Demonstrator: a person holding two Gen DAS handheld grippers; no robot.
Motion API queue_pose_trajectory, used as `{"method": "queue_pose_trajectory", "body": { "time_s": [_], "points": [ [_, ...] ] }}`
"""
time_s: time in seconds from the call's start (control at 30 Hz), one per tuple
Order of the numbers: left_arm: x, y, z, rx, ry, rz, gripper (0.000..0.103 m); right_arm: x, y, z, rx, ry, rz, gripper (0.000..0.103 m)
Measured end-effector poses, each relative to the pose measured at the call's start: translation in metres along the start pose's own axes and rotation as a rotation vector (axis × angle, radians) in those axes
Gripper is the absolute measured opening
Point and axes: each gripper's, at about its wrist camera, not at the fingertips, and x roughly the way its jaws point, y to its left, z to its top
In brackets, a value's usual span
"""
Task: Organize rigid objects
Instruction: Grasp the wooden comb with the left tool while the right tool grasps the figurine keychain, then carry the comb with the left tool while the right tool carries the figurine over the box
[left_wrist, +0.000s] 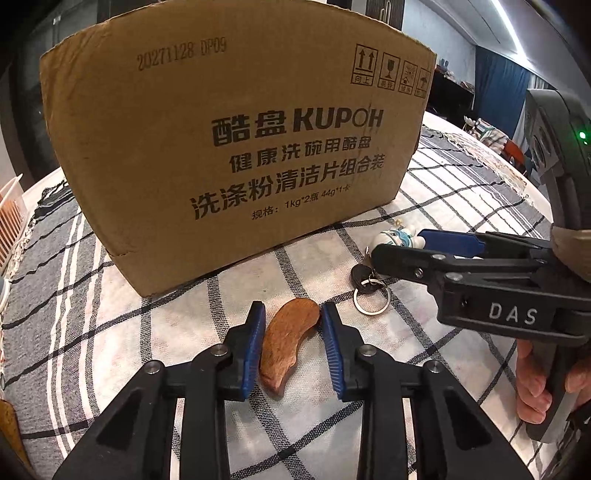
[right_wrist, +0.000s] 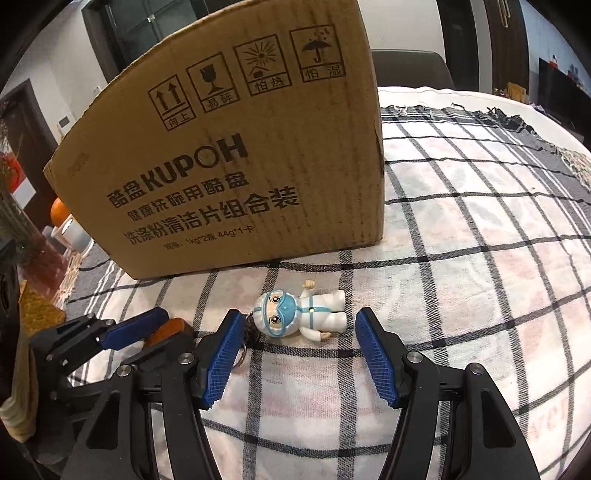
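Left tongs (left_wrist: 293, 341) straddle the curved wooden piece (left_wrist: 289, 341) lying on the checked-cloth bench (left_wrist: 461, 206), near side of the KUPOH carton (left_wrist: 236, 155); left pad looks in contact, right pad shows a sliver of gap, so not clamped yet. Right tongs (right_wrist: 295, 354) stand apart around the masked-figure keychain (right_wrist: 303, 314), which lies flat just right of the wood, pads clear of it. Risks: curved wood could pivot or squirt out under off-centre squeeze, and the key ring (left_wrist: 371, 297) sits close enough to snag when either piece lifts.
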Motion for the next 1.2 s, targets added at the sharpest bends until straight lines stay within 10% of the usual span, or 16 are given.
{"method": "queue_pose_trajectory", "body": {
  "time_s": [1.2],
  "points": [
    [-0.046,0.005,0.007,-0.190,-0.132,0.029,0.028,-0.041,0.022,0.003,-0.064,-0.075,-0.047,0.054]
  ]
}}
